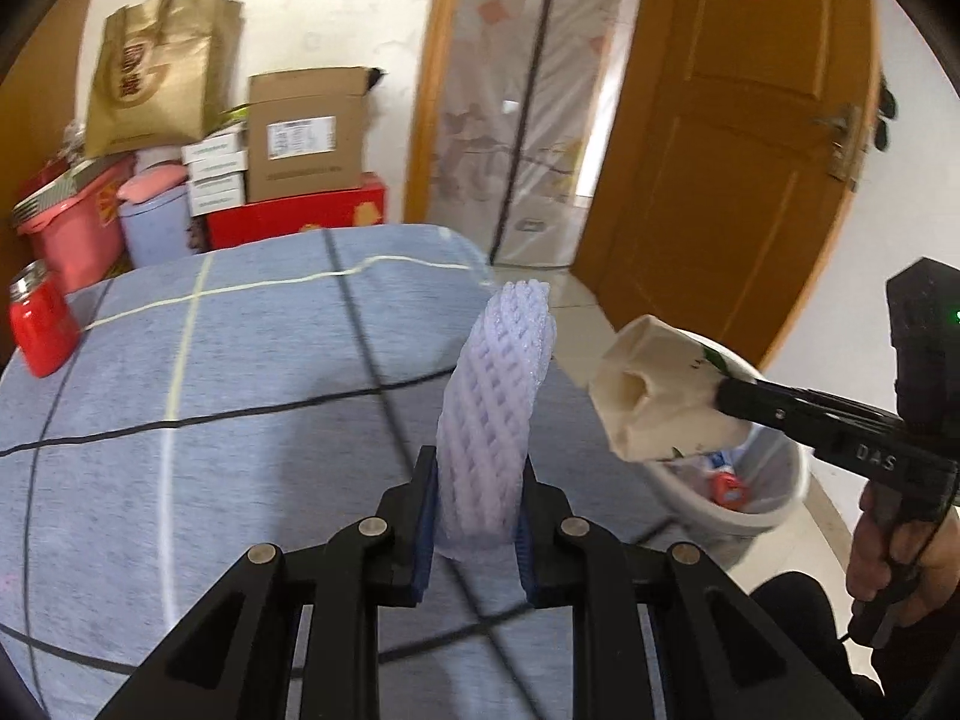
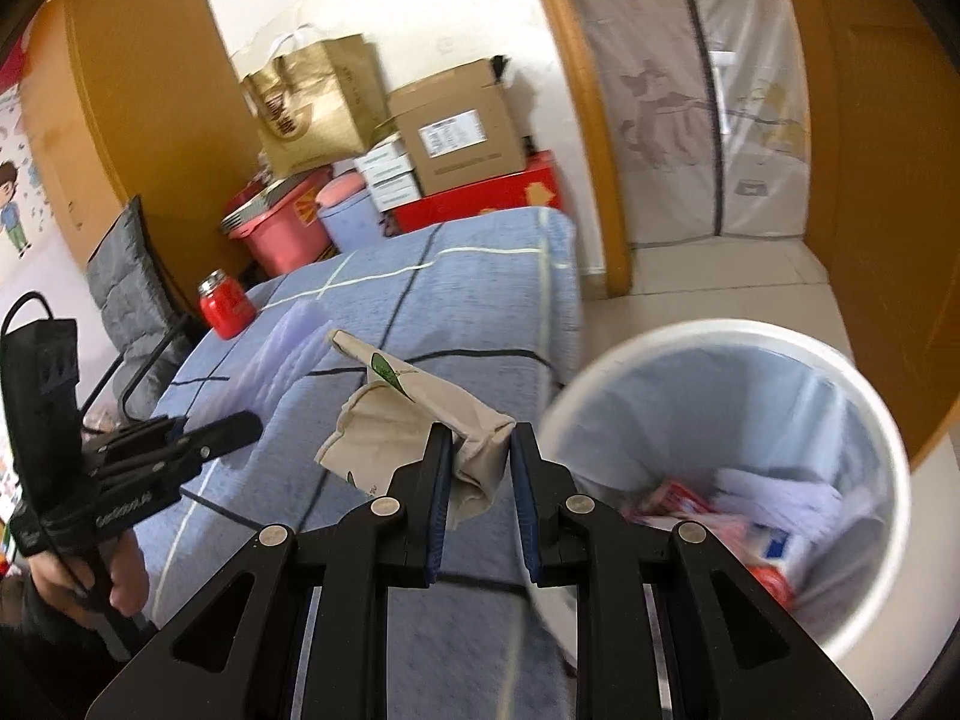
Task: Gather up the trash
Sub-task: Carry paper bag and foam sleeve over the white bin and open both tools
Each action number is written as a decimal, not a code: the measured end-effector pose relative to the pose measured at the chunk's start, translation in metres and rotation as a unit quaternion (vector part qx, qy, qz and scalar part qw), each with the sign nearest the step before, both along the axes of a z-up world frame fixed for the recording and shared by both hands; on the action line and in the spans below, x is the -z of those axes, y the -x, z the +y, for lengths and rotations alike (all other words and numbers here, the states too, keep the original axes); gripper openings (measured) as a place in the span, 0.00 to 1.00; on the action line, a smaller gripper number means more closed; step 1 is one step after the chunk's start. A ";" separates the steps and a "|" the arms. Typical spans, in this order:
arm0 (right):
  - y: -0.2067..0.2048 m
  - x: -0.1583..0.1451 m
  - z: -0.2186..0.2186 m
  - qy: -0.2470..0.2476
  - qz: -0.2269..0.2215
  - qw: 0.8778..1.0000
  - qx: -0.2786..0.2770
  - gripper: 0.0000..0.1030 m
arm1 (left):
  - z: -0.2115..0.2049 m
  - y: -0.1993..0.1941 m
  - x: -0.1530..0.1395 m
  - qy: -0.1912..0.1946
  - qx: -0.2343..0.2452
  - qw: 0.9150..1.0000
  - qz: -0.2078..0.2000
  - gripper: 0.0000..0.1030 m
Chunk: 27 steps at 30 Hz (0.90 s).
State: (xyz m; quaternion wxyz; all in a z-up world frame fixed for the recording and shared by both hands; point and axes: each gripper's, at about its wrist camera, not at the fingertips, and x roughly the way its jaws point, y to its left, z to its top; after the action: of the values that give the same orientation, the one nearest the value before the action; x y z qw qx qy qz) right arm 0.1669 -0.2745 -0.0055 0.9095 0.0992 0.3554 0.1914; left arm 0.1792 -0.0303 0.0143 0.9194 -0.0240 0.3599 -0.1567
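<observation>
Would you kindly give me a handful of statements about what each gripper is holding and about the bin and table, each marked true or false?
1. The left gripper is clamped on a white foam fruit net. True.
2. The right gripper is empty. False: it is shut on a crushed paper cup.
3. The trash bin is empty. False: it already holds some wrappers and paper.
4. A red jar with a silver lid stands on the blue checked tablecloth. True.
5. The paper cup is already resting inside the bin. False: it is held in the air, short of the bin's rim.
</observation>
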 end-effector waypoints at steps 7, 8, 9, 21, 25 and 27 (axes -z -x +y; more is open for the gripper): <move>0.018 -0.003 -0.045 -0.003 -0.003 0.999 0.043 0.20 | -0.051 0.012 -0.001 0.007 0.041 0.999 -0.001 0.22; 0.019 -0.003 -0.050 -0.004 -0.003 0.999 0.048 0.20 | -0.057 0.012 -0.002 0.008 0.045 0.999 -0.002 0.22; 0.020 -0.003 -0.054 -0.004 -0.004 0.999 0.052 0.20 | -0.062 0.012 -0.002 0.010 0.049 0.999 -0.002 0.22; 0.019 0.010 -0.096 -0.011 0.007 0.995 0.097 0.20 | -0.110 -0.002 0.009 0.006 0.081 0.997 0.016 0.22; 0.016 0.019 -0.106 -0.009 0.018 0.994 0.108 0.20 | -0.121 -0.013 0.018 0.004 0.087 0.996 0.029 0.22; 0.014 0.022 -0.109 -0.006 0.024 0.993 0.114 0.20 | -0.127 -0.018 0.023 0.001 0.089 0.995 0.035 0.22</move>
State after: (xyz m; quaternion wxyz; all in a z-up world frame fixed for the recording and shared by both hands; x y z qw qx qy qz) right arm 0.1529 -0.3831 -0.0279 0.9161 0.1493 0.3620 0.0863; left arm 0.1967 -0.1572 -0.0090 0.8886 0.0014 0.3923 -0.2377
